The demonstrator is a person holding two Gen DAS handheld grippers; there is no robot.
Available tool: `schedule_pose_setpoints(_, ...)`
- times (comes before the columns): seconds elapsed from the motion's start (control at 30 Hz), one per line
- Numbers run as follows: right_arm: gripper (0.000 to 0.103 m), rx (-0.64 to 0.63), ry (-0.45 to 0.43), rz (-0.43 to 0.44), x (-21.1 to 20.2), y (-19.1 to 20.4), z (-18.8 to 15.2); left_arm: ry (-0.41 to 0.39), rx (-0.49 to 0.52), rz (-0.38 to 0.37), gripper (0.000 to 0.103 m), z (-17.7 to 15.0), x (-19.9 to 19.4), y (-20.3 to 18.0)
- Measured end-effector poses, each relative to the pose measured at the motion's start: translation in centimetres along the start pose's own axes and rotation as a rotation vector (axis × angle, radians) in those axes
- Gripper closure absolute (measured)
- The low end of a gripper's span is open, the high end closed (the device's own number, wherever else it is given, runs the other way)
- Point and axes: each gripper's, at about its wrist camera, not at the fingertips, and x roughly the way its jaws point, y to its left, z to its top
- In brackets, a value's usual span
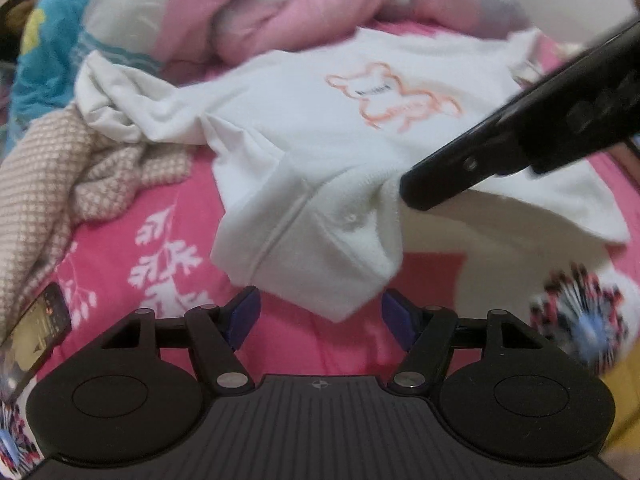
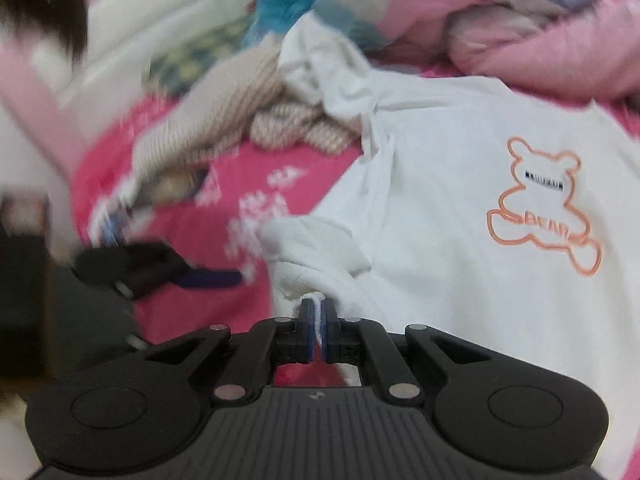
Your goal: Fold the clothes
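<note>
A white T-shirt [image 1: 320, 128] with an orange bear outline lies spread on a pink bedcover [image 1: 160, 216]. It also shows in the right wrist view [image 2: 460, 208]. My left gripper [image 1: 318, 312] is open, its blue pads either side of the shirt's near folded corner, not touching. My right gripper [image 2: 318, 320] is shut on a fold of the white shirt's edge. The right gripper shows as a black arm from the right in the left wrist view [image 1: 420, 188], at the shirt's raised edge. The left gripper shows blurred in the right wrist view [image 2: 212, 278].
A beige checked garment [image 1: 60, 160] lies crumpled to the left. Pink and blue bedding [image 1: 240, 4] is heaped behind the shirt. A phone [image 1: 40, 328] lies at the left edge. A patterned round object [image 1: 580, 324] sits at the right.
</note>
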Motion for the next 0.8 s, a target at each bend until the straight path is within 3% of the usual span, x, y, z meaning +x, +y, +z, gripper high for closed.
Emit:
schedule_pose_setpoints(0.13, 0.100, 0.073, -0.053, 0.037, -1.4, -0.9, 1.1, -0.016, -0.057, 0.028, 0.042, 1.1, 0.7, -0.4)
schedule_pose_setpoints(0.37, 0.100, 0.131, -0.098, 0.055, -2.3, -2.3, 2.0, -0.072, -0.213, 0.105, 0.075, 2.4, 0.8, 1.4)
schedule_pose_setpoints(0.53, 0.100, 0.154, -0.133, 0.060, -2.6, -3.3, 3.1, -0.108, -0.287, 0.122, 0.075, 3.5, 0.6, 2.8)
schedule_pose_setpoints(0.8, 0.100, 0.164, -0.133, 0.084, -1.9, -3.7, 3.8, -0.042, -0.277, 0.124, 0.074, 3.7, 3.2, 1.6)
